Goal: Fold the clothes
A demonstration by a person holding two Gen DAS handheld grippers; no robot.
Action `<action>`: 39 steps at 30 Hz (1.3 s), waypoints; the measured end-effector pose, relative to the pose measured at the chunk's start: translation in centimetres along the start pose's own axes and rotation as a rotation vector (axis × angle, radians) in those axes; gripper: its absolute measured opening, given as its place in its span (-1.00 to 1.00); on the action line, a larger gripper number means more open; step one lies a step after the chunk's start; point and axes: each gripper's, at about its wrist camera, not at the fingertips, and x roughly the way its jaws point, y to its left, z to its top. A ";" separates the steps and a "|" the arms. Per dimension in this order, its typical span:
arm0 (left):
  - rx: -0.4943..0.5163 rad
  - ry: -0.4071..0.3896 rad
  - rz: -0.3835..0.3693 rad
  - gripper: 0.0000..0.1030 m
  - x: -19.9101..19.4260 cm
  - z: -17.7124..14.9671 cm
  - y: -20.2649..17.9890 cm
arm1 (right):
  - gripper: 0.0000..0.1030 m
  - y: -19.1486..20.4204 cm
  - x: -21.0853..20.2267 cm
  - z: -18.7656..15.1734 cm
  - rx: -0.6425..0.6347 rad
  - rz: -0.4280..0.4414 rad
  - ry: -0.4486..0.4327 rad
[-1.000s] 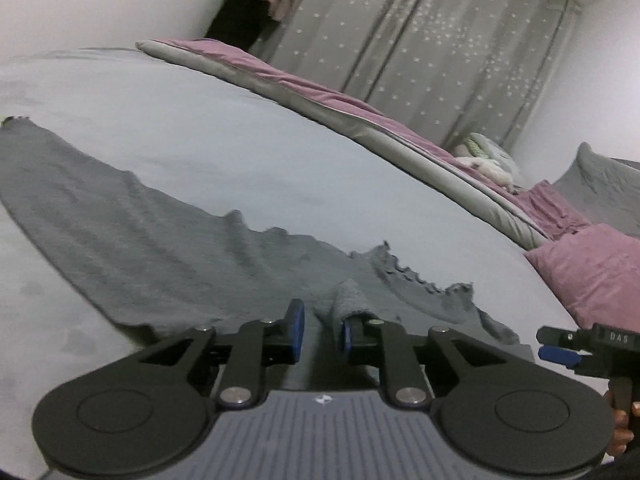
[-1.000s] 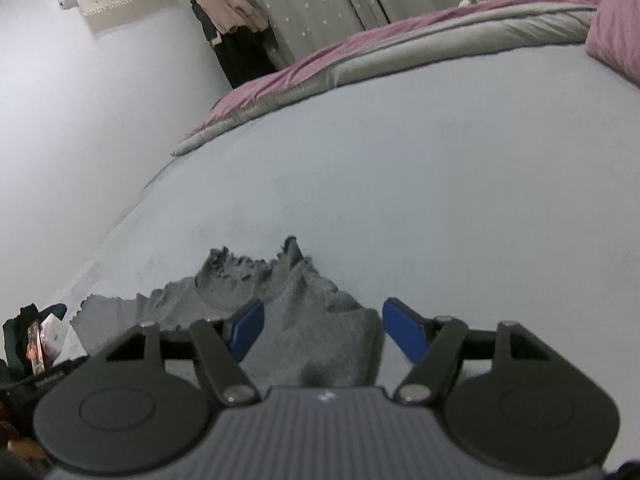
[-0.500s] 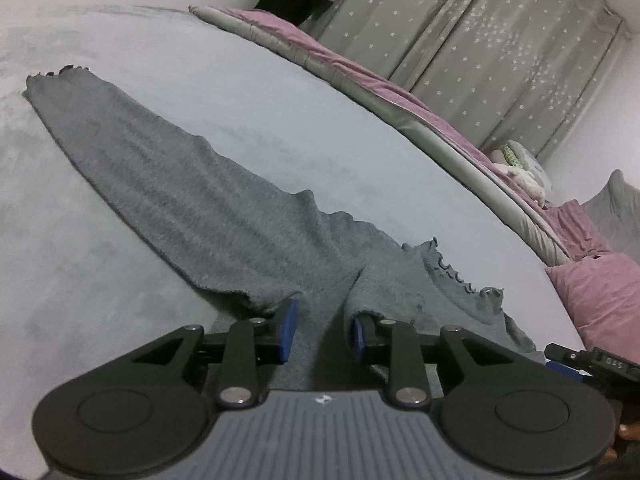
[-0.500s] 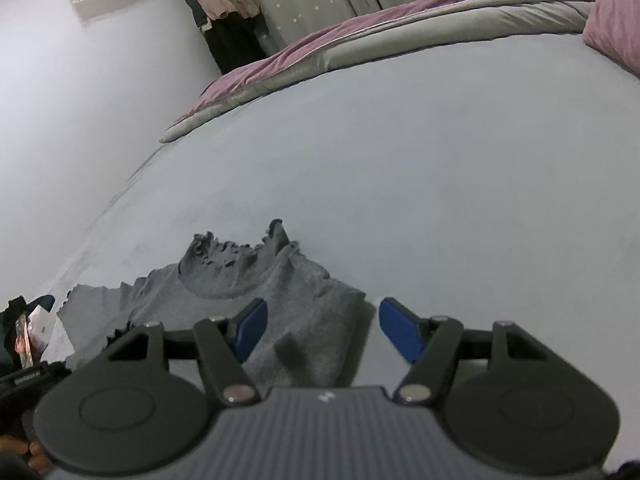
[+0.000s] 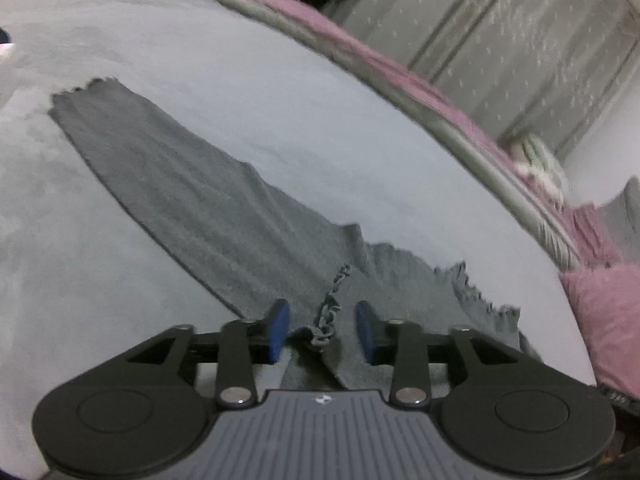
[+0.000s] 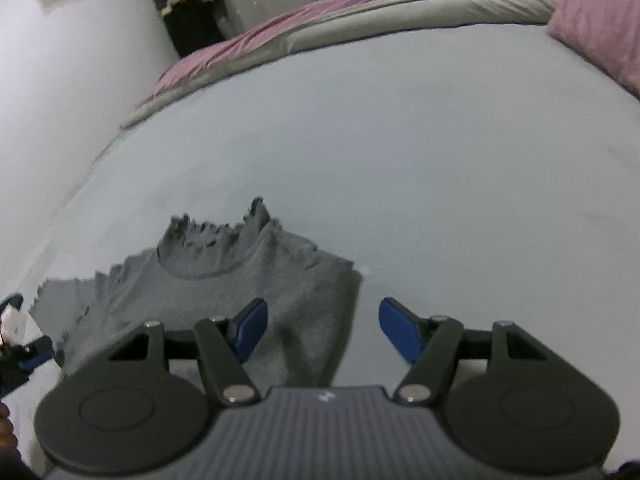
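The left gripper (image 5: 323, 327) tilts down over the grey sweater (image 5: 208, 204) on the bed (image 5: 280, 128), its jaws just opening, the frilled cuff (image 5: 326, 320) lying loose between them. The right gripper (image 6: 322, 330) angles down likewise, jaws wide, gripping nothing.

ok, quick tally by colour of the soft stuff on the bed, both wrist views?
Grey knit garment: 1
Pink pillow: 1
Pink-and-grey duvet: 1
Grey cushion: 1
Pale plush toy: 1
Total: 5

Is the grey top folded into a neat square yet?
No, the grey top lies stretched out in a long strip across the bed, its frilly collar bunched at one end.
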 end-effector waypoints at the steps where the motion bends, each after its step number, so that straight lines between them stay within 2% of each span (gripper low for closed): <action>1: 0.012 0.018 -0.004 -0.24 0.6 0.3 -0.1 | 0.25 -0.2 -0.5 -0.2 0.014 0.002 -0.009; 5: 0.071 0.066 -0.014 -0.24 3.1 1.2 -0.7 | 0.13 -0.9 -1.5 -0.8 0.057 -0.014 -0.026; 11: 0.139 0.053 -0.046 -0.25 5.1 2.4 -1.5 | -0.05 -2.0 -0.9 -1.6 0.143 0.015 -0.036; 14: 0.142 0.034 -0.065 -0.29 5.4 2.8 -1.3 | -0.16 -1.9 -0.5 -1.6 0.169 0.030 -0.064; 15: 0.143 0.029 -0.076 -0.37 5.5 2.8 -1.2 | -0.18 -1.8 -0.4 -1.6 0.172 0.033 -0.074; 22: 0.175 0.027 -0.099 -0.68 6.1 2.7 -1.4 | -0.30 0.3 1.0 -1.5 0.134 0.023 -0.136; 25: 0.204 0.032 -0.109 -0.74 6.0 2.5 -1.7 | -0.36 1.1 1.8 -1.5 0.122 0.007 -0.143; 27: 0.227 0.032 -0.116 -0.81 5.9 2.3 -2.0 | -0.44 1.2 2.2 -1.6 0.116 -0.016 -0.145; 29: 0.239 0.033 -0.127 -0.92 5.5 2.1 -2.0 | -0.60 1.4 2.7 -1.7 0.114 -0.033 -0.147; 30: 0.241 0.030 -0.132 -0.93 5.3 2.1 -2.0 | -0.64 1.4 2.9 -1.7 0.113 -0.037 -0.147; 32: 0.246 0.017 -0.140 -0.95 5.0 2.1 -2.0 | -0.85 1.6 3.3 -1.7 0.102 -0.043 -0.151; 39: 0.229 -0.043 -0.218 -0.97 3.6 2.6 -2.4 | -0.87 1.3 0.6 -1.7 0.087 -0.051 -0.242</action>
